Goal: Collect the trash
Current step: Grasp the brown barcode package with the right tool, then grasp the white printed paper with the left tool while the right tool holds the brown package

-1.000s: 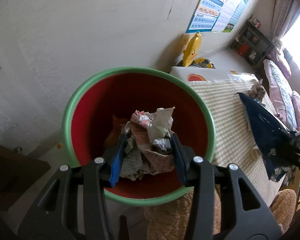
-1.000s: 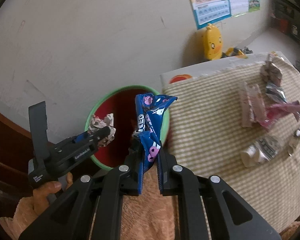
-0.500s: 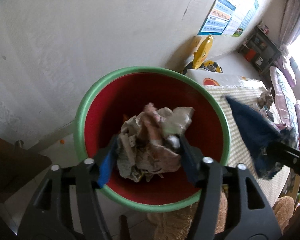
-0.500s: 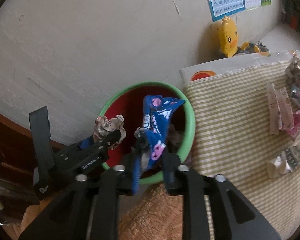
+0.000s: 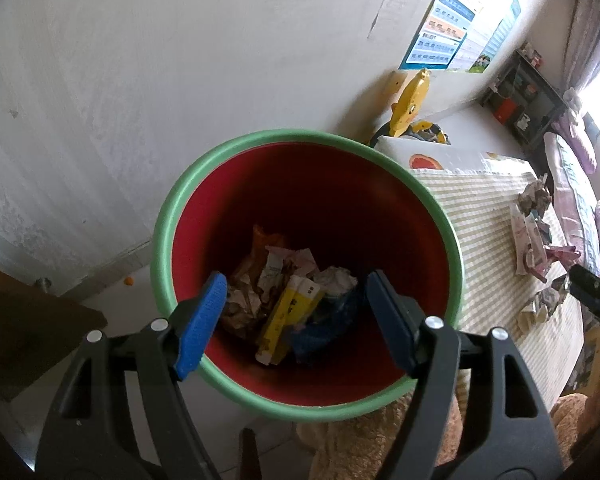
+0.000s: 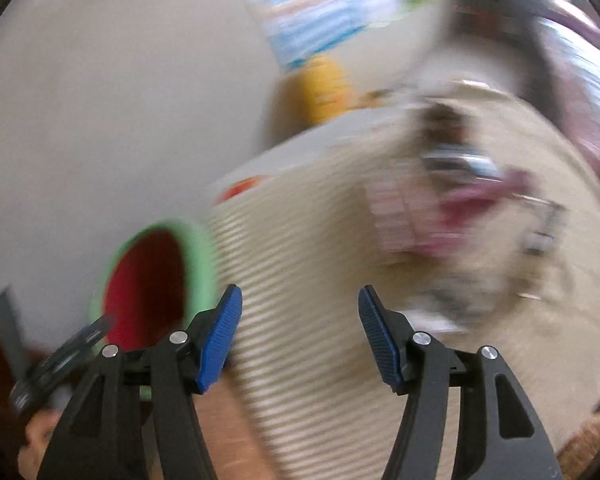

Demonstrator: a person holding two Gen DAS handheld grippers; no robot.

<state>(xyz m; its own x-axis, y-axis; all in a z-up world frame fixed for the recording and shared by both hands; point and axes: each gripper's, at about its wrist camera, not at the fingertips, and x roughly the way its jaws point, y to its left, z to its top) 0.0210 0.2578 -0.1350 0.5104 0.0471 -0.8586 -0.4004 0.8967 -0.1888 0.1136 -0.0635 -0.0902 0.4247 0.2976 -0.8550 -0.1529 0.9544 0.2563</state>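
The left gripper (image 5: pixel 296 320) hangs over the bin (image 5: pixel 300 136) of crumpled trash (image 5: pixel 296 300), jaws open and empty, as are the right gripper's (image 6: pixel 300 332).

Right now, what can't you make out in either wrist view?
- Right wrist: motion blur smears the wrappers on the striped cloth; types unreadable.
- Left wrist: bin bottom hidden under piled trash.
- Left wrist: right gripper cut off by the frame edge.

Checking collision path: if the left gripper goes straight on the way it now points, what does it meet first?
The left gripper, open and empty, points down into the bin. It would likely meet the trash pile first, around the yellow box and crumpled paper. Depth to the pile is unclear.
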